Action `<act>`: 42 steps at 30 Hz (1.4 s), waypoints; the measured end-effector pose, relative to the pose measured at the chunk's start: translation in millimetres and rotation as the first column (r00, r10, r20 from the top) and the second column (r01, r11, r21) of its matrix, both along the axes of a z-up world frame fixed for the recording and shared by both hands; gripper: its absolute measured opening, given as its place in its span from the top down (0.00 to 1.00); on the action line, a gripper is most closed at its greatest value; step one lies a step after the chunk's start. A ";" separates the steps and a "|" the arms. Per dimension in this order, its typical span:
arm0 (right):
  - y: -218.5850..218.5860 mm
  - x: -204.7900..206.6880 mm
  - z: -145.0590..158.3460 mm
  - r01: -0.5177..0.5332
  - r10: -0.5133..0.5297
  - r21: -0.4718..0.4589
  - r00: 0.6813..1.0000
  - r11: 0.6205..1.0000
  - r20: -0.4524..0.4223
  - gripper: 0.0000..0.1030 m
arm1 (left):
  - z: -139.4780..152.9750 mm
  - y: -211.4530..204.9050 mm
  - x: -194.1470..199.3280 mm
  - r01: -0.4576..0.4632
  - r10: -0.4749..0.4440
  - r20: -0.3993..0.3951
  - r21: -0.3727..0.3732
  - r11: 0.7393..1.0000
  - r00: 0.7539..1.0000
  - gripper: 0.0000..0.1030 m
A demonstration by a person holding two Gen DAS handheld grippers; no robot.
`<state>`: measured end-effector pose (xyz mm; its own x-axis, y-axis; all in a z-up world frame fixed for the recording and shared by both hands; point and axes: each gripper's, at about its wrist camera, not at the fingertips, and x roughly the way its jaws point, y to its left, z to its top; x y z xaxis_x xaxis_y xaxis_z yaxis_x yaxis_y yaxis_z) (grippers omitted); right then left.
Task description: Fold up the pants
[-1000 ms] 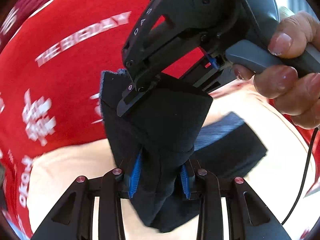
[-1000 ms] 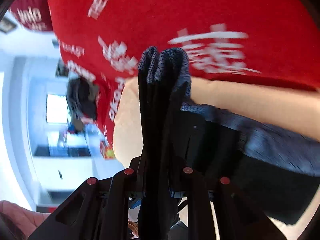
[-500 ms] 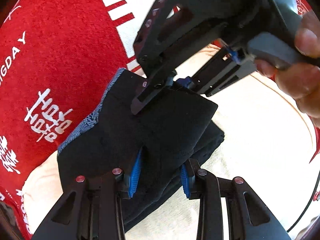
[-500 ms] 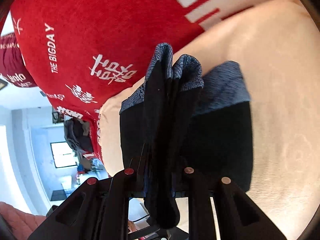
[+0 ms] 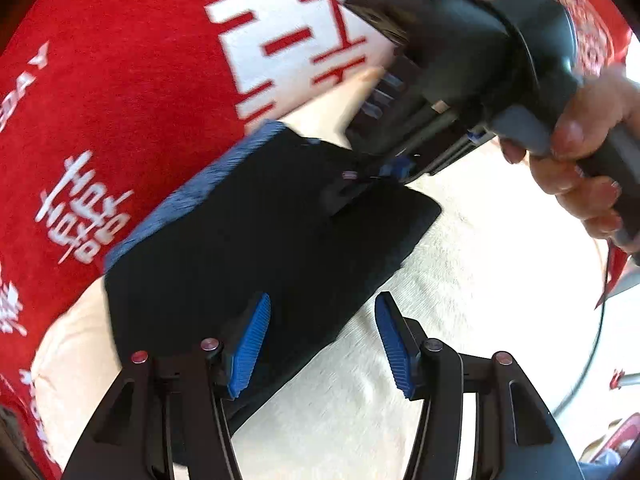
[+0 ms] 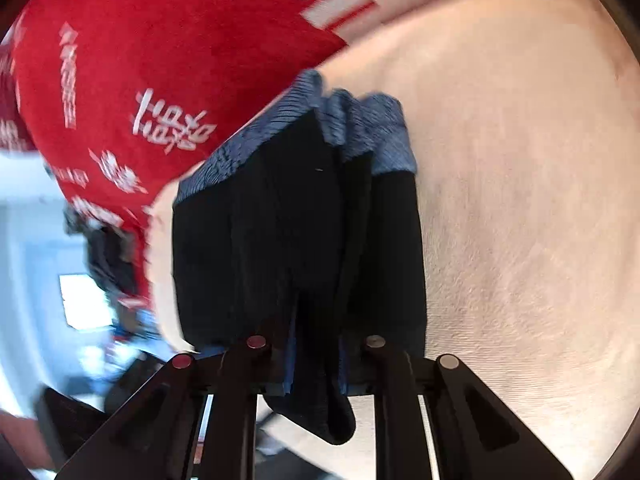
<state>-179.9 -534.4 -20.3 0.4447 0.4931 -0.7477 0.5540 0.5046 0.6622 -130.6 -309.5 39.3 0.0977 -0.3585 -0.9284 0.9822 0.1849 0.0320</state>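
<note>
The black pants (image 5: 260,232) with a blue patterned waistband (image 5: 188,196) lie folded into a thick stack on the cream surface (image 5: 480,280). My left gripper (image 5: 320,344) is open just above the stack's near edge, its blue pads apart and holding nothing. My right gripper (image 5: 360,184) reaches in from the upper right onto the far corner of the stack. In the right wrist view the right gripper (image 6: 316,364) is shut on a fold of the pants (image 6: 304,240), with the waistband (image 6: 352,132) at the far end.
A red blanket with white lettering (image 5: 100,100) lies beyond and left of the cream surface. In the right wrist view it (image 6: 140,60) fills the upper left, with a blurred room (image 6: 80,304) at the left. A thin cable (image 5: 596,340) hangs at the right.
The folded pants came down from the air onto the cream surface. My left gripper opened and let go of the fabric. The right gripper lowered with them, still clamped.
</note>
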 end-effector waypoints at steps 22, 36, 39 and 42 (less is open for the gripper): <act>71.0 -8.4 30.6 -0.081 0.040 -0.267 0.987 0.960 -0.154 0.70 | -69.0 74.9 169.6 -0.558 0.597 -0.191 0.222 0.800 0.779 0.14; 80.8 -10.4 18.6 -0.105 0.040 -0.302 0.976 0.948 -0.215 0.63 | -58.6 62.6 236.5 -0.653 0.681 -0.169 0.194 0.732 0.713 0.14; 83.8 -7.6 19.9 -0.127 0.057 -0.317 0.974 0.940 -0.221 0.63 | -81.9 58.4 238.9 -0.648 0.685 -0.161 0.229 0.726 0.711 0.13; 82.1 -7.7 22.1 -0.125 0.056 -0.311 0.973 0.942 -0.222 0.63 | -80.6 60.3 232.5 -0.639 0.668 -0.144 0.205 0.742 0.730 0.12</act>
<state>-187.6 -452.3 1.7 0.2275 0.2419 -0.9433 0.6031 0.7255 0.3315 101.9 -249.2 -41.3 0.0743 -0.1470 -0.9863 0.6066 0.7917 -0.0723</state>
